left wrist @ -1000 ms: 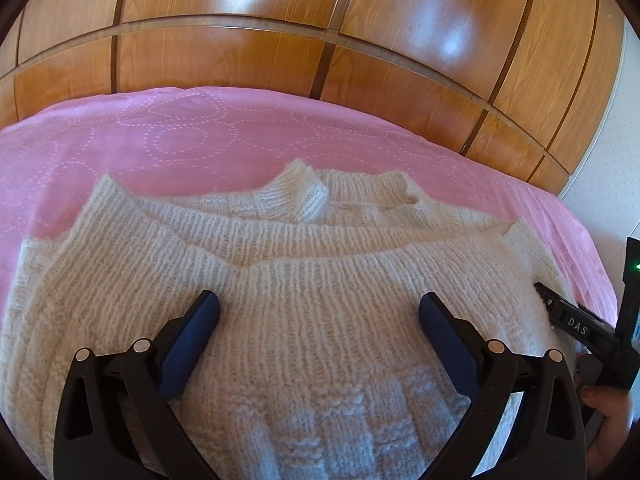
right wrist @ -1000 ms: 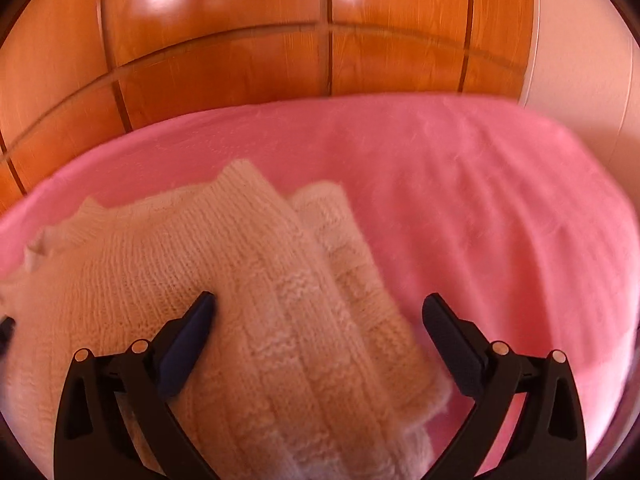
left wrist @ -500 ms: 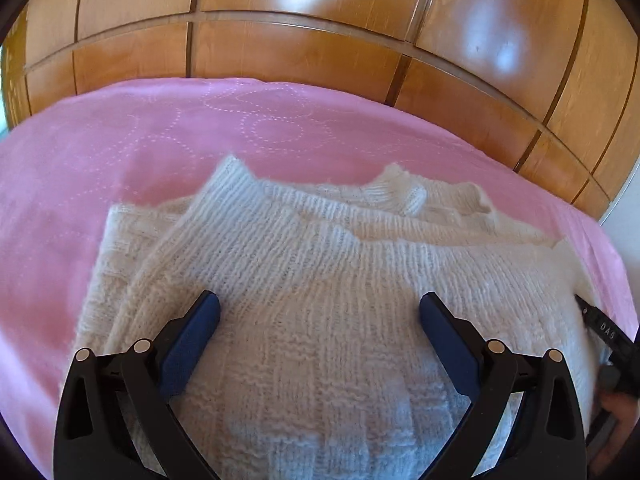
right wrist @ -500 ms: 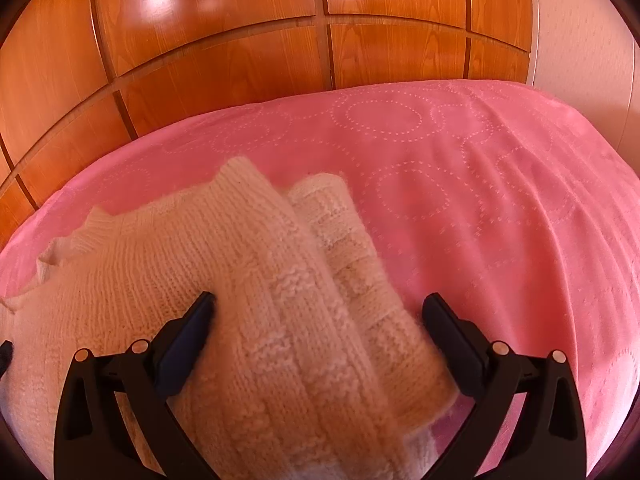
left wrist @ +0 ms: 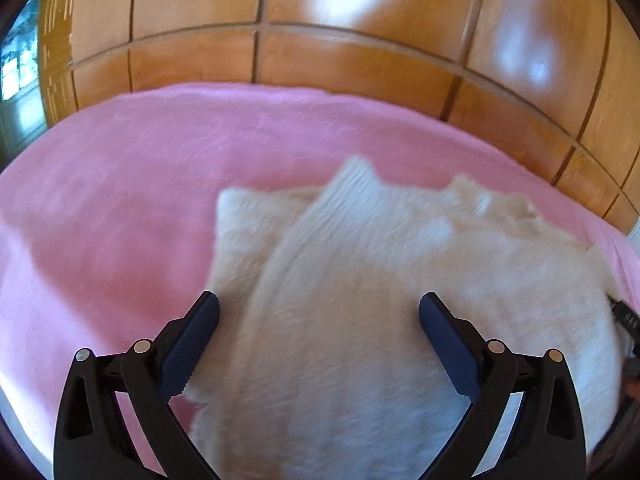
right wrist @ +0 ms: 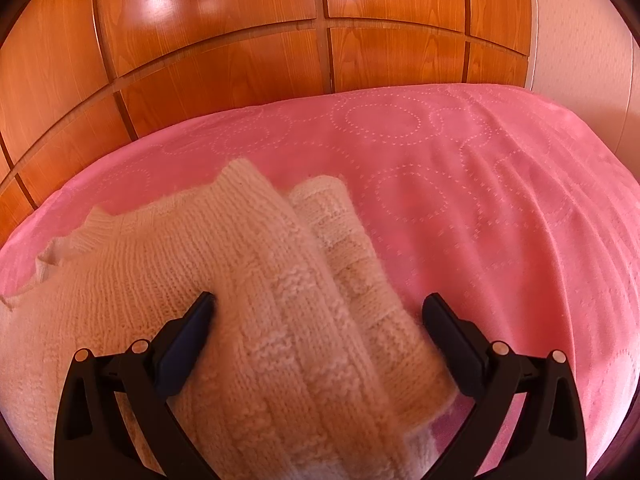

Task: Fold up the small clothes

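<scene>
Fuzzy knit wool sweater point(right wrist: 224, 280), matt pink cloth bedspread point(right wrist: 460, 184), glossy wood panels point(right wrist: 224, 40).

The left wrist view is motion-blurred: the cream knitted sweater point(left wrist: 380, 280) loses its stitch detail there, and its near hem runs off the bottom edge. The pink dotted-circle bedspread point(left wrist: 120, 200) beneath it is hidden, as is the pattern in that view

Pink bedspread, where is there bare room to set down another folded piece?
The pink dotted-circle bedspread lies bare to the right of the cream knitted sweater, up to the wooden panelled wall. A second bare patch shows left of the sweater in the left wrist view. The middle is crowded: sweater under both open tongs.
</scene>
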